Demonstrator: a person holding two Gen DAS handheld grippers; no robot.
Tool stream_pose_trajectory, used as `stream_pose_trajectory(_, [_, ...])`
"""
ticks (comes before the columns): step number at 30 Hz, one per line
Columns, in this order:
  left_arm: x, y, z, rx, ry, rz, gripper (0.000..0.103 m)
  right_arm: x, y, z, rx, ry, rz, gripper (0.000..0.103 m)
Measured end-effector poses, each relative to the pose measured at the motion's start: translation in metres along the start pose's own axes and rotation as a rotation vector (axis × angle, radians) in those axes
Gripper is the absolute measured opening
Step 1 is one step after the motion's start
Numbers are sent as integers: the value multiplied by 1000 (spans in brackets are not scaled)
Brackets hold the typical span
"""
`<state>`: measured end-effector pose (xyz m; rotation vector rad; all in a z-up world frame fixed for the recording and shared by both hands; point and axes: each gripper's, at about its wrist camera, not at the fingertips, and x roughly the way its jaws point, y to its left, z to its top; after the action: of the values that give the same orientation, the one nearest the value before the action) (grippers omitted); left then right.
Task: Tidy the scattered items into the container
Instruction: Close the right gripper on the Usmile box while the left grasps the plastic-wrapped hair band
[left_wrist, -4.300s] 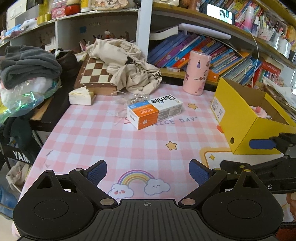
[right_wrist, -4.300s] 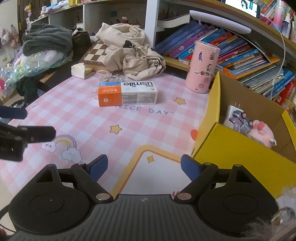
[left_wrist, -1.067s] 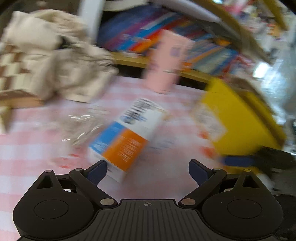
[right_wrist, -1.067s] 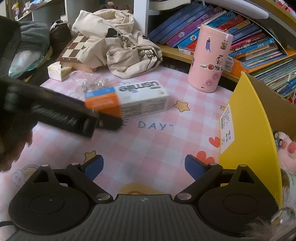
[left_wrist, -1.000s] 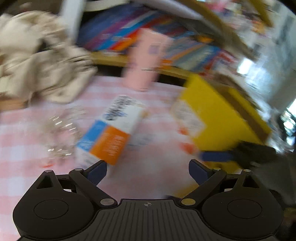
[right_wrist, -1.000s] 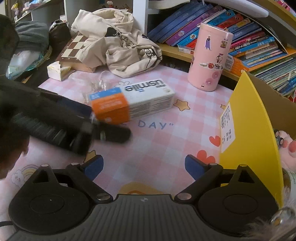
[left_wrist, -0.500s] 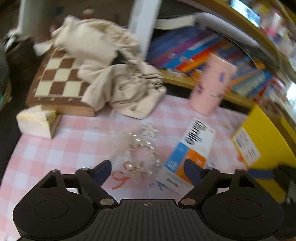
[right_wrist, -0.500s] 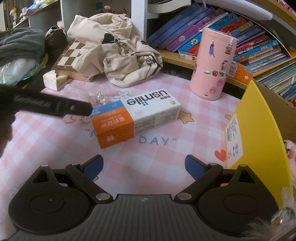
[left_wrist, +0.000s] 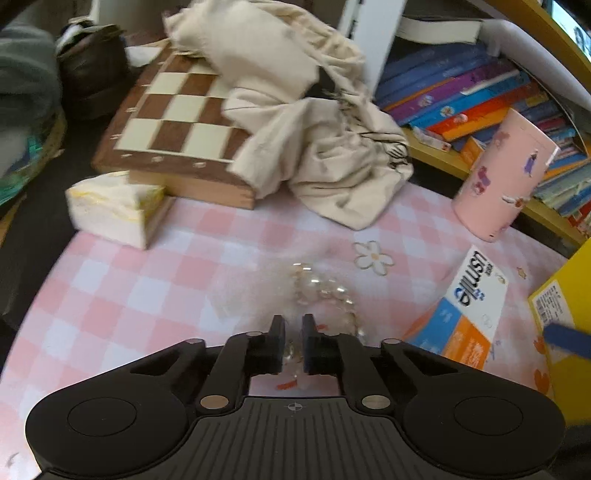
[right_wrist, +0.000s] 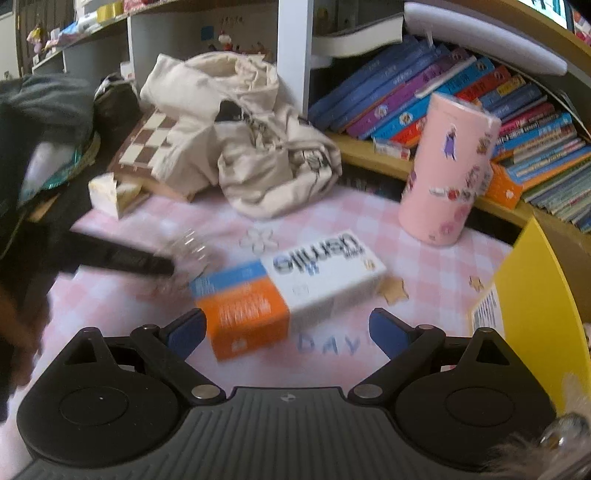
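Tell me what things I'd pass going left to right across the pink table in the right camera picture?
tissue pack → clear bag of beads → orange and white usmile box → pink tumbler with stickers → yellow box

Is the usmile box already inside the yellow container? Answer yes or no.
No: the usmile box lies on the checked mat, beside the yellow container.
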<state>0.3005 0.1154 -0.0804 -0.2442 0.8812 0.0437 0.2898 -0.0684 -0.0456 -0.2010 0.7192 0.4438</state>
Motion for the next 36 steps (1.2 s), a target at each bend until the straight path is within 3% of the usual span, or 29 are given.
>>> stream_pose_trajectory(11, [-28, 16, -28, -13, 26, -4, 5, 48, 37, 27, -65, -18, -137, 96])
stream_pose_trajectory(15, [-33, 15, -32, -4, 30, -8, 5, 45, 32, 16, -91, -4, -190, 96])
stream_pose_trajectory(19, [-38, 13, -35, 1, 27, -23, 4, 28, 1, -3, 9, 43, -218, 95])
stream_pose_trajectory(23, [-43, 8, -37, 27, 18, -30, 6, 18, -16, -12, 51, 57, -195, 90])
stream_pose_trajectory(27, [-42, 9, -35, 24, 5, 9, 9, 26, -16, -6, 32, 71, -154, 87])
stream_pose_trajectory(30, [-40, 10, -32, 28, 2, 28, 17, 35, -16, 1, 17, 78, -137, 84])
stream_pose_trajectory(34, [-36, 8, -29, 47, 3, 57, 43, 49, -18, 7, 32, 114, -117, 72])
stream_pose_trajectory(36, [-34, 4, -27, 66, -6, 69, 49, 52, -20, 6, 35, 120, -128, 65])
